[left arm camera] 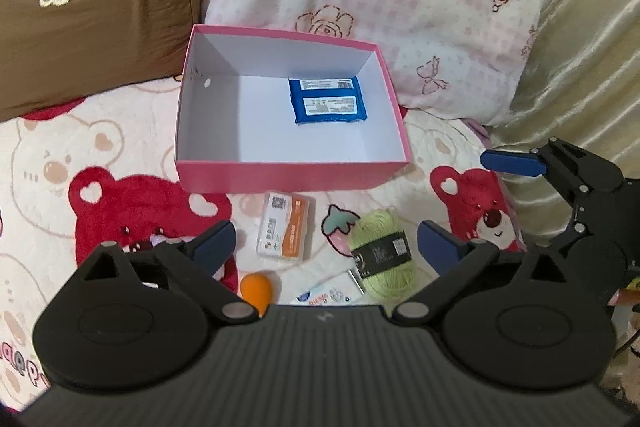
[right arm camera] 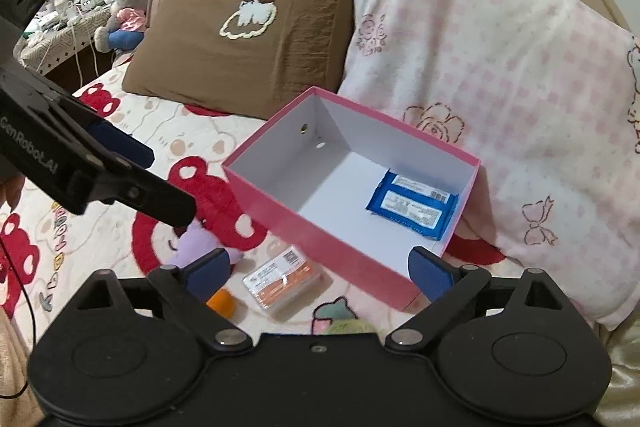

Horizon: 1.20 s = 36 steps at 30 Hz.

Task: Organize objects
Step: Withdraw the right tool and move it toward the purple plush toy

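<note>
On the bed, the left hand-held gripper (right arm camera: 132, 163) reads "GenRobot.AI".

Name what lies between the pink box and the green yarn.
Only bare blanket, printed with a strawberry: the left wrist view shows nothing between pink box and green yarn.

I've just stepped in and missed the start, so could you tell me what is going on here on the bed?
A person with a gripper in each hand is tidying small items into a pink box on the bed. One blue wipes packet already lies inside. The left gripper and right gripper are both open and empty. An orange-and-white packet, green yarn ball and orange sponge wait on the blanket in front of the box.
</note>
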### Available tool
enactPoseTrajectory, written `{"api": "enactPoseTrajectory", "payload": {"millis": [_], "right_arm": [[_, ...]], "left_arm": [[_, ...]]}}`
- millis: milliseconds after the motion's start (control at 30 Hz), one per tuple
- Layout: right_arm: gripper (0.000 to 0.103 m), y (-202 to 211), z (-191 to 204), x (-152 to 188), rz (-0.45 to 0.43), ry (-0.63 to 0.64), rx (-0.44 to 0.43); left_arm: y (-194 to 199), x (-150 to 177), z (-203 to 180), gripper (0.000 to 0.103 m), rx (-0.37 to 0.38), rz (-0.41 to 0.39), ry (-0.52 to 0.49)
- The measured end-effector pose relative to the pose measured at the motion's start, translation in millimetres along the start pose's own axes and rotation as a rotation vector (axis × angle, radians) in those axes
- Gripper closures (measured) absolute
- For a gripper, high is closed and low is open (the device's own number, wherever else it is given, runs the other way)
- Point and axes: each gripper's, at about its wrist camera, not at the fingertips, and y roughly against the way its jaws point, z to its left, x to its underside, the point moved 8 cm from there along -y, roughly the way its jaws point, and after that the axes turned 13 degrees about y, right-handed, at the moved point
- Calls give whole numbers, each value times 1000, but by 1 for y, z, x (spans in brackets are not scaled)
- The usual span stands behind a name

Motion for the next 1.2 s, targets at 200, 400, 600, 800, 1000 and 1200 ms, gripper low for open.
{"api": "enactPoseTrajectory", "payload": {"millis": [200, 400, 600, 800, 1000, 1200], "right_arm": [[4, 8, 17, 5, 39, -52, -82], [4, 9, 30, 9, 37, -136, -186], [4, -7, 24, 23, 65, -265, -212], [4, -13, 37, 31, 53, -229, -214], [4, -15, 63, 28, 38, -121, -233], [4, -21, 93, 26, 6, -17, -233]], "left_arm": [[5, 20, 5, 2, 8, -44, -88], [9, 32, 19, 1, 3, -73, -77], [4, 44, 46, 1, -3, -82, -19], [-7, 57, 71, 1, -62, -92, -19], [-13, 67, 88, 2, -57, -93, 2], [-23, 77, 111, 4, -58, -103, 27]]}}
